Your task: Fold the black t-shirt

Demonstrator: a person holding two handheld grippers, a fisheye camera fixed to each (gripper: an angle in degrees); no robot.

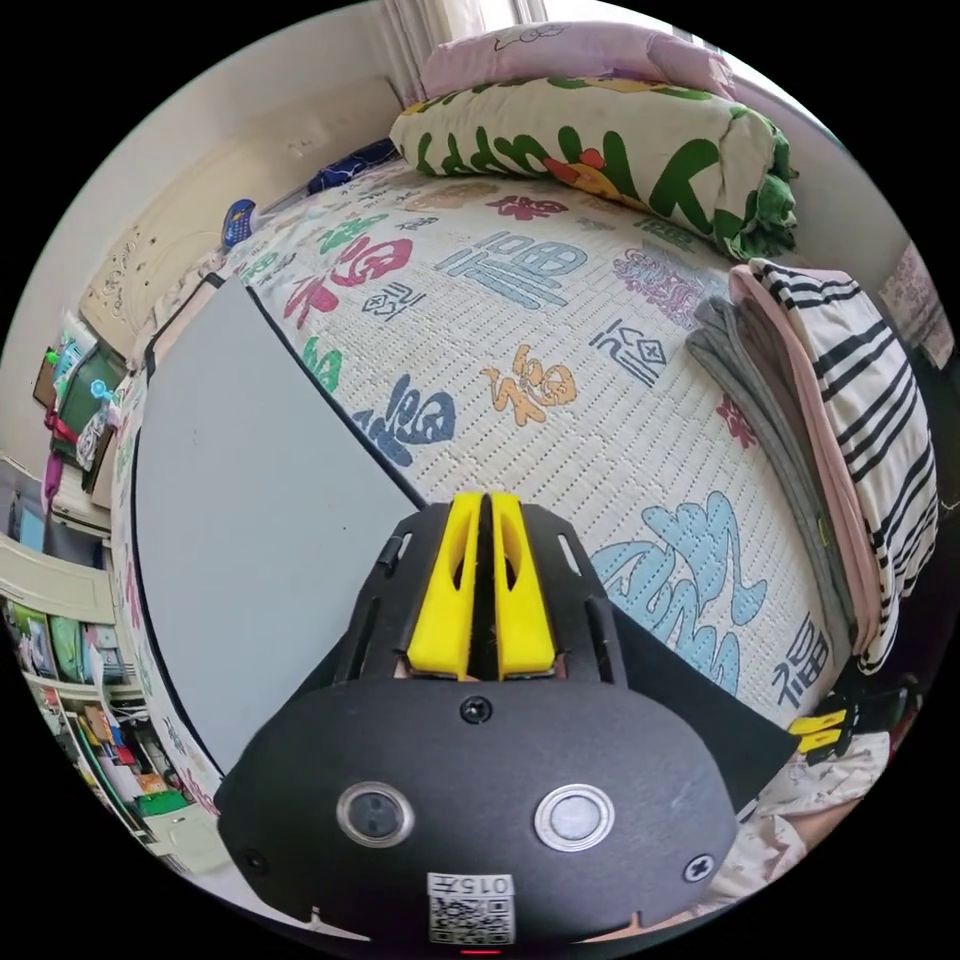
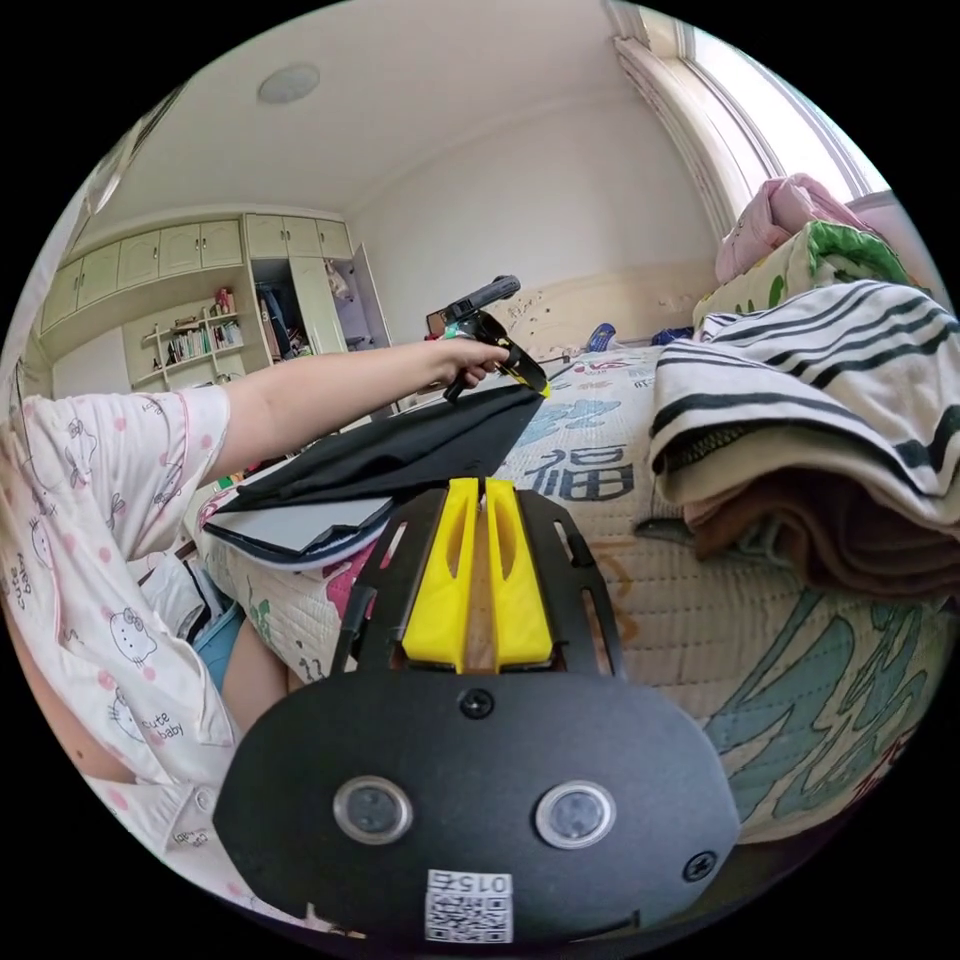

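Observation:
The black t-shirt (image 2: 400, 455) lies partly over a grey board (image 2: 300, 527) on the bed, with one edge lifted and stretched taut. In the right gripper view a person's hand holds my left gripper (image 2: 535, 383) above the bed, pinching the raised far corner. My right gripper (image 2: 481, 488) is shut, and the same shirt edge runs down into its tips. In the left gripper view my left gripper (image 1: 482, 500) is shut. A black panel of the t-shirt (image 1: 690, 700) spreads from under it towards my right gripper (image 1: 818, 732) at the bed's edge.
The grey board (image 1: 250, 500) covers the bed's left part on a printed bedspread (image 1: 560, 400). A stack of folded clothes (image 1: 850, 430), striped on top, sits at the right. A rolled quilt (image 1: 600, 150) lies by the window. The person's arm (image 2: 330, 390) reaches over the bed; shelves stand behind.

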